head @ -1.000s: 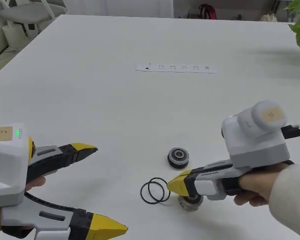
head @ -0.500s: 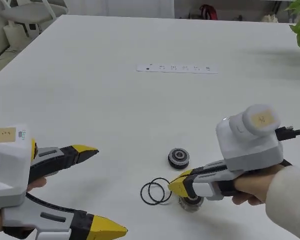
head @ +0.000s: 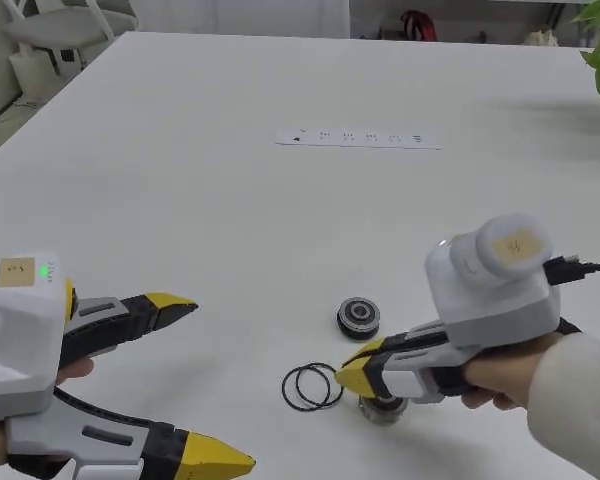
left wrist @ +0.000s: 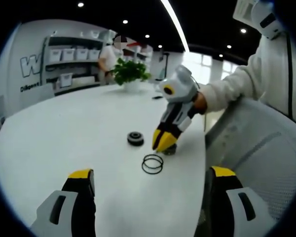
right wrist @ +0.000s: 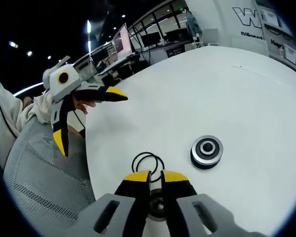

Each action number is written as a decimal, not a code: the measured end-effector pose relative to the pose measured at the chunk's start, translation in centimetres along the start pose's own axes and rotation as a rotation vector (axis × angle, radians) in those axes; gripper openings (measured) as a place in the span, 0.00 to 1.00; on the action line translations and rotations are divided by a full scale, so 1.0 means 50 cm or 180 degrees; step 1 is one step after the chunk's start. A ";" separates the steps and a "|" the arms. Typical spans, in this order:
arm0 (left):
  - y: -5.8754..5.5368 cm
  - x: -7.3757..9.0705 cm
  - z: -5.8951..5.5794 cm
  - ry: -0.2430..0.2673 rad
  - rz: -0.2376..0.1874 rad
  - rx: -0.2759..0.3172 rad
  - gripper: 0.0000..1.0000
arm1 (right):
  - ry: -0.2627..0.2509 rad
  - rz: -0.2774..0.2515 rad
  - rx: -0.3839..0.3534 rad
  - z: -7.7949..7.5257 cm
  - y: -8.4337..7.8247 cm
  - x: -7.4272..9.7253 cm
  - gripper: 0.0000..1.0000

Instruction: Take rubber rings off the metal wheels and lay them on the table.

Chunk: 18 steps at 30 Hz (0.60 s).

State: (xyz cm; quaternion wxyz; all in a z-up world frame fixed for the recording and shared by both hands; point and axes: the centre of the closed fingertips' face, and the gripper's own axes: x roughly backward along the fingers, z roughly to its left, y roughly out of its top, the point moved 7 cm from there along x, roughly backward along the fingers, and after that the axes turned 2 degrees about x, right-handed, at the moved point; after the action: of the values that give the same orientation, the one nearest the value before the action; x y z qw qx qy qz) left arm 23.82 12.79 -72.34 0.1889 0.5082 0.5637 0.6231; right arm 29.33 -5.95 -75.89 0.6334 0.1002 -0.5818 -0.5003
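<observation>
Table [head: 230,200]: white; a power strip [head: 358,138] lies far across it, and the left gripper view adds a plant [left wrist: 129,72].
Left gripper [head: 215,383]: jaws spread wide, well apart from the work.
Right gripper [head: 348,372]: tip over the near wheel [head: 383,408]. Its own view shows the jaws nearly together with a slit between them; grip unclear. The body sits lower than a second ago.
Far wheel [head: 358,314]: lies free, unmoved.
Rings [head: 310,385]: two, overlapping, on the table just beside the near wheel.
</observation>
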 end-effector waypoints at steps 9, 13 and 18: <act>-0.002 0.000 0.001 0.0012 0.0009 0.0008 0.97 | -0.0071 -0.0087 0.0033 -0.009 0.011 0.016 0.07; -0.004 -0.001 0.000 -0.0001 0.0027 0.0017 0.97 | -0.0100 -0.0162 0.0067 -0.012 0.021 0.028 0.07; -0.004 0.000 0.000 0.0004 0.0021 0.0023 0.97 | -0.0154 -0.0286 0.0140 -0.017 0.032 0.046 0.11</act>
State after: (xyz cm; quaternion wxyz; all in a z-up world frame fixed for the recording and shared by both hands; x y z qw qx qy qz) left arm 23.75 12.82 -72.50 0.1846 0.5104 0.5644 0.6220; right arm 30.48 -7.31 -73.56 0.5936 0.1280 -0.6027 -0.5177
